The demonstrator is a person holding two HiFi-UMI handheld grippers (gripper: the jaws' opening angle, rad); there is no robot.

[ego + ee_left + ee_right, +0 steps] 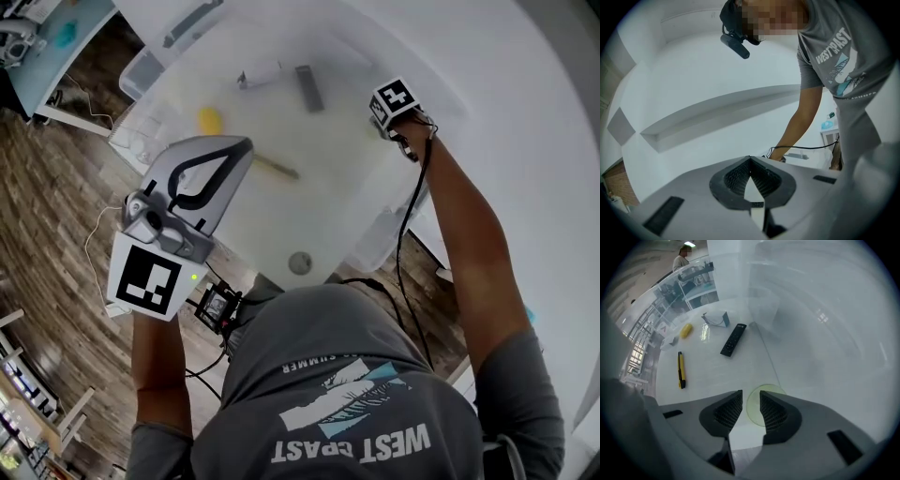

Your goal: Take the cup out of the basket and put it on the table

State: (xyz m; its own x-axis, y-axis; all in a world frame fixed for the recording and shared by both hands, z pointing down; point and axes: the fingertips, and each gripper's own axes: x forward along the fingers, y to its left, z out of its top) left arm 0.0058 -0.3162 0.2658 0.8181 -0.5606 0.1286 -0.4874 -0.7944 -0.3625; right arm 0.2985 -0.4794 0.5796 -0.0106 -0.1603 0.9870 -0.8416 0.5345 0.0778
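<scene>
- A person's right hand-held gripper (751, 391) points straight down into a translucent basket (380, 234). Its jaws are spread wide and grip nothing. The cup (753, 411), a pale greenish round seen from above, sits on the basket floor just beyond the jaw tips, and part of it shows in the gap between the two jaws.
- The cup is on the right side of the basket, at the seam where the floor meets the wall. To its left the floor runs bare as far as a black remote (733, 339).
- The left hand-held gripper (247, 143) hovers over the basket's near left edge, well apart from the cup, jaw tips together with nothing between them.
- The basket stands on a round white surface (525, 141) that stretches broad to the right and far side. A wood floor (56, 187) shows past its left edge.
- Count:
  - two hand-held grippers
  - one cup
  - one remote
  - one yellow-and-black utility knife (681, 371)
  - one small yellow object (686, 330)
  - one clear object (717, 318), its kind impossible to tell
</scene>
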